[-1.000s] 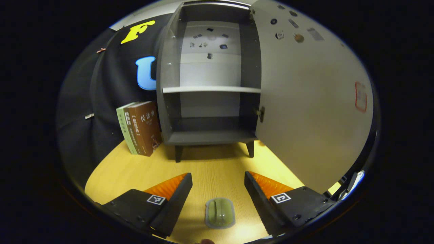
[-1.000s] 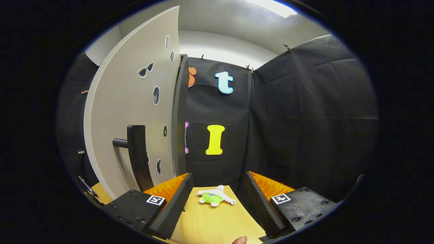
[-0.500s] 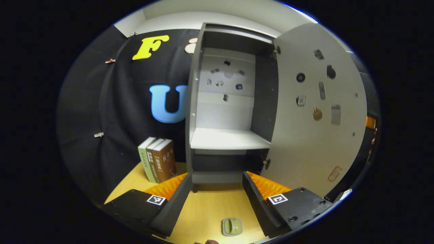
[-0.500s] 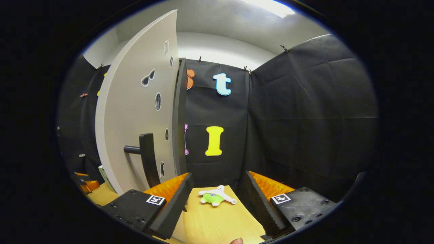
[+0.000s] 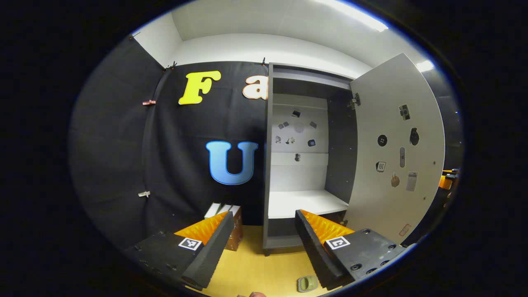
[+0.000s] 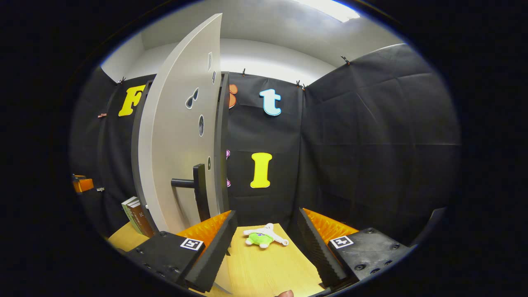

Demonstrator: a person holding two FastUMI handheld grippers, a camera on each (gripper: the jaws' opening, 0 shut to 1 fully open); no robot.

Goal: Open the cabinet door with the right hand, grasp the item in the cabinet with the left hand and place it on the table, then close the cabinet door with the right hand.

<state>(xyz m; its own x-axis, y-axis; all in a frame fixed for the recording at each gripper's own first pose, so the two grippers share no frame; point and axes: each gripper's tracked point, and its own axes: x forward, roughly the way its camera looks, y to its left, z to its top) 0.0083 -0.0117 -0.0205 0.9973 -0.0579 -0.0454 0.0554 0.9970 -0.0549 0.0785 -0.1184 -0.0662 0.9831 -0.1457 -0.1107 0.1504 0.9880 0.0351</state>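
**Item on table, door open**

The green item [image 5: 307, 283] is seen on the table [image 5: 255, 268] beside the left gripper [image 5: 260, 244], whose jaws are spread wide and empty. The door [image 6: 181, 140] handle [image 6: 200, 192] and a toy [image 6: 264, 238] are seen beyond the right gripper [image 6: 266, 243], likewise wide apart and empty.

No brand, number or word can be read here: the stickers on the cabinet door [image 5: 396, 156] and on the cabinet's back panel [image 5: 298, 132] are too small to make out. The spines of the books [image 6: 136, 214] carry print that is blurred beyond reading
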